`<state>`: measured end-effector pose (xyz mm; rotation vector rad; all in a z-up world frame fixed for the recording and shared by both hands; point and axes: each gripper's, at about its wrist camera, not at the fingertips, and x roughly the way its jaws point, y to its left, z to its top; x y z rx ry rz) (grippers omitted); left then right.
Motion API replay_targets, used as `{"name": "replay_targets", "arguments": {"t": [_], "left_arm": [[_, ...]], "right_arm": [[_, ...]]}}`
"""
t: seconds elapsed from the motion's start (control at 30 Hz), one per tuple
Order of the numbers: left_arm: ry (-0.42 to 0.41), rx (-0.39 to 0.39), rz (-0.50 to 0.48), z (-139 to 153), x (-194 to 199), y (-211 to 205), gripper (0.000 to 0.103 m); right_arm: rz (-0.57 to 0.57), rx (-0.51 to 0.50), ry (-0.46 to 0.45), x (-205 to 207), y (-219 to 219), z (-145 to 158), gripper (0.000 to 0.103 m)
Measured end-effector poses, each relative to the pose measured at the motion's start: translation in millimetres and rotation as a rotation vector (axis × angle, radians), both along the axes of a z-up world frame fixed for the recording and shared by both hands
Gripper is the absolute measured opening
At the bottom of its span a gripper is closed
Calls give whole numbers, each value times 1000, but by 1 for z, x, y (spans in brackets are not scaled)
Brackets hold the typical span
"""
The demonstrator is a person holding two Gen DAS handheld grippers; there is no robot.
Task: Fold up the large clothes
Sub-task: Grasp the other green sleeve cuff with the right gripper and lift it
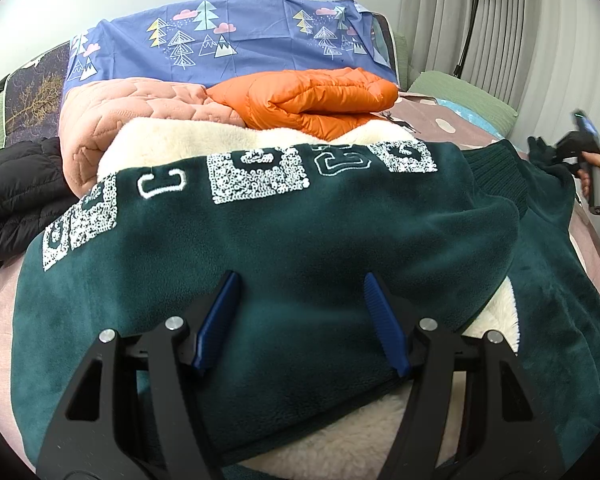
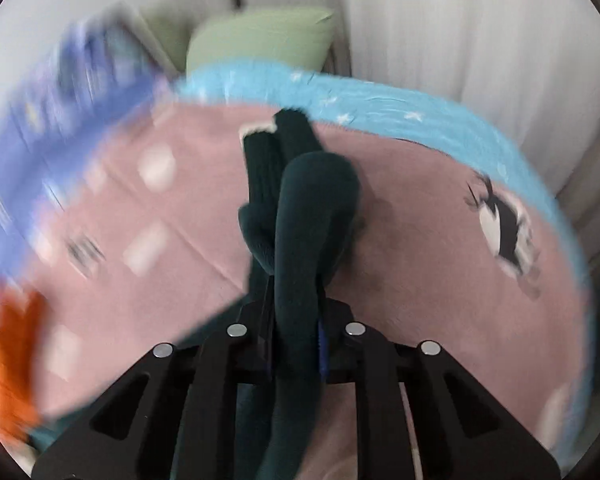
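A large dark green fleece top (image 1: 284,240) with white sequin letters and a cream lining lies spread on the bed. My left gripper (image 1: 300,300) hovers low over its near part, blue pads wide apart, fabric lying between them; I see no pinch. At the far right a hand holds my right gripper (image 1: 580,148), with the top's sleeve end (image 1: 540,148) at its tip. In the blurred right wrist view my right gripper (image 2: 296,316) is shut on that green sleeve (image 2: 316,200), whose ribbed cuff (image 2: 268,160) sticks out beyond the fingers, above the pink bedspread (image 2: 160,200).
Behind the top lie a folded orange jacket (image 1: 304,100), a pink quilted piece (image 1: 112,120), a black puffer jacket (image 1: 16,184) at left and a blue tree-print pillow (image 1: 228,36). A green pillow (image 2: 260,36), a curtain (image 1: 540,40) and a floor lamp (image 1: 472,20) stand at the right.
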<state>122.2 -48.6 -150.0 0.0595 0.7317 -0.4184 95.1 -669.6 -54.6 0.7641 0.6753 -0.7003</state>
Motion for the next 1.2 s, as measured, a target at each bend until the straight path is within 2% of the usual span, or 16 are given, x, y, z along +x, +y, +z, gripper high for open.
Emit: {"name": "replay_targets", "arguments": {"t": [0.03, 0.13, 0.2, 0.23, 0.3, 0.37, 0.5, 0.57, 0.63, 0.67, 0.7, 0.73, 0.87, 1.0, 1.13, 1.2], "left_arm": [[0, -2, 0, 0, 0, 0, 66], [0, -6, -1, 1, 1, -2, 67], [0, -9, -2, 1, 2, -2, 67], [0, -10, -2, 1, 2, -2, 67], [0, -9, -1, 1, 2, -3, 67], [0, -10, -1, 1, 1, -2, 67], [0, -10, -1, 1, 2, -2, 67], [0, -10, -1, 1, 1, -2, 67], [0, -10, -1, 1, 1, -2, 67], [0, -11, -1, 1, 1, -2, 67], [0, -11, -1, 1, 1, -2, 67], [0, -11, -1, 1, 1, -2, 67], [-1, -12, -2, 1, 1, -1, 67], [-1, -13, -1, 0, 1, -1, 67], [-1, -35, 7, 8, -1, 0, 68], [33, -95, -11, 26, -4, 5, 77]], "right_arm": [[-16, 82, -121, -32, -12, -6, 15], [-53, 297, -222, -86, -36, -46, 21], [-77, 424, -374, -126, -48, -72, 23], [-96, 447, -398, -138, -50, -76, 25], [-109, 416, -381, -150, -47, -73, 33], [-107, 355, -365, -151, -43, -60, 65], [-61, 270, -332, -124, -36, -33, 83], [-33, 250, -240, -90, -35, -33, 89], [-53, 267, -149, -68, -46, -42, 89], [-93, 241, -137, -64, -48, -43, 79], [-136, 195, -122, -65, -49, -39, 60], [-145, 164, -111, -65, -49, -35, 16], [-123, 191, -287, -74, -34, -3, 14], [188, 103, -457, -49, 54, 79, 14], [545, -27, -494, -18, 191, 139, 15], [728, -75, -495, -6, 272, 152, 15]]}}
